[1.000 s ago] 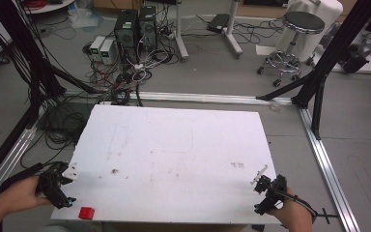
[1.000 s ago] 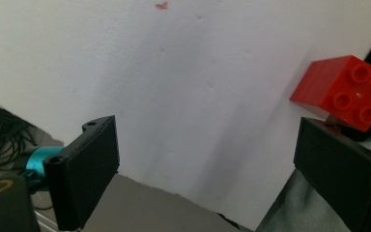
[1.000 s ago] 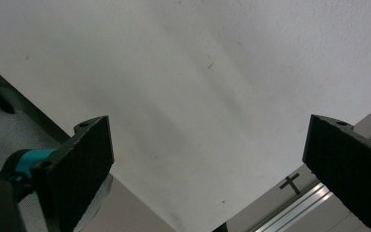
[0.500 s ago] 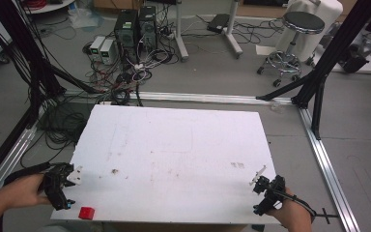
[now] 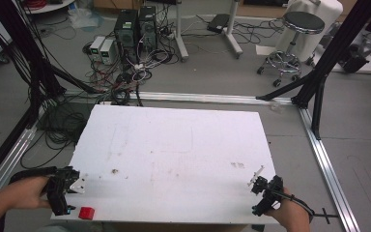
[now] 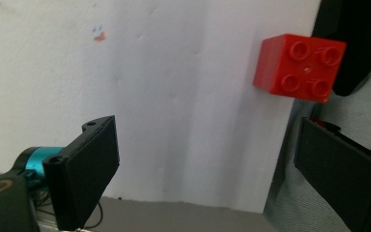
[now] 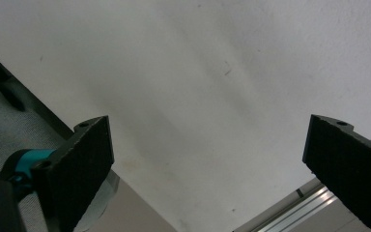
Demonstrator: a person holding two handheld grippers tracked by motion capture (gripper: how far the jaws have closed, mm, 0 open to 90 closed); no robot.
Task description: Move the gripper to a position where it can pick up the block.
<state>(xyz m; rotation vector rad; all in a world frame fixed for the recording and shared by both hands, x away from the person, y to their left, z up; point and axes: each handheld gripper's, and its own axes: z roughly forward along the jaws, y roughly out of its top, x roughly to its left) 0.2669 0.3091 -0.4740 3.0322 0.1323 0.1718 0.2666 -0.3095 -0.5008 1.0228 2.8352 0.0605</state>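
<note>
A red four-stud brick lies on the white table at its front left corner, close to the edge. My left gripper hovers just left of it, held by a hand, jaws wide open. In the left gripper view the brick sits ahead and to the right, beyond the open left gripper, with nothing between the fingers. My right gripper is over the table's front right corner. In the right gripper view the right gripper is open above bare white tabletop.
Aluminium rails frame the table on the floor, with black posts at the right and left. Computer towers, tangled cables and a stool stand beyond the far edge. Small stains mark the tabletop.
My left gripper has shifted slightly to the right and turned beside the red brick. The right gripper has hardly moved, and the brick has stayed put.
</note>
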